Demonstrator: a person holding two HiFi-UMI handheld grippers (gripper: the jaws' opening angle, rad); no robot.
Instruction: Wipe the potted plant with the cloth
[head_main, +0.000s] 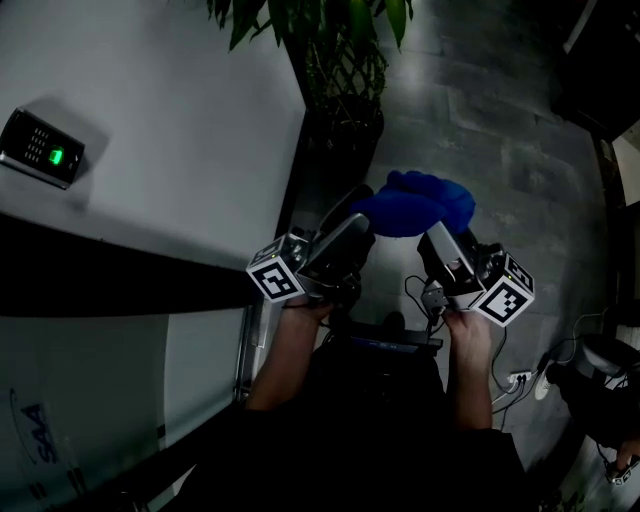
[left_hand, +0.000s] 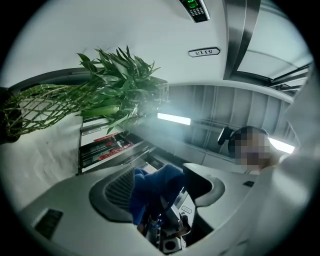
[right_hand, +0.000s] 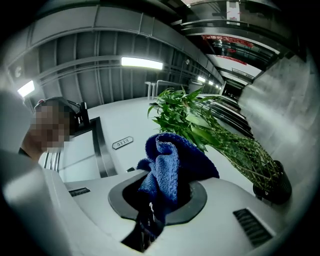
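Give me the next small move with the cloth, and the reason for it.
Probably carry the cloth forward toward the potted plant. The right gripper has the cloth bunched between its jaws, and it also lies between the jaws of the left gripper, but it is well short of the leaves, touching none.

**Left arm:** bare forearm (head_main: 283, 362) reaches forward; left hand (head_main: 305, 308) grips the tool from behind.

**Left gripper** (head_main: 362, 212): tilted upward. Its fingers (left_hand: 120, 187) stand wide apart with the blue cloth (head_main: 415, 205) between them, against one finger and clear of the other.

**Right arm:** bare forearm (head_main: 470, 385) runs alongside the left; right hand (head_main: 463, 325) sits behind the marker cube (head_main: 508, 290).

**Right gripper** (head_main: 432, 230): tilted upward, fingers clamped on the cloth, which bulges beyond the fingertips.

**Pair:** side by side, fingertips angled toward each other.
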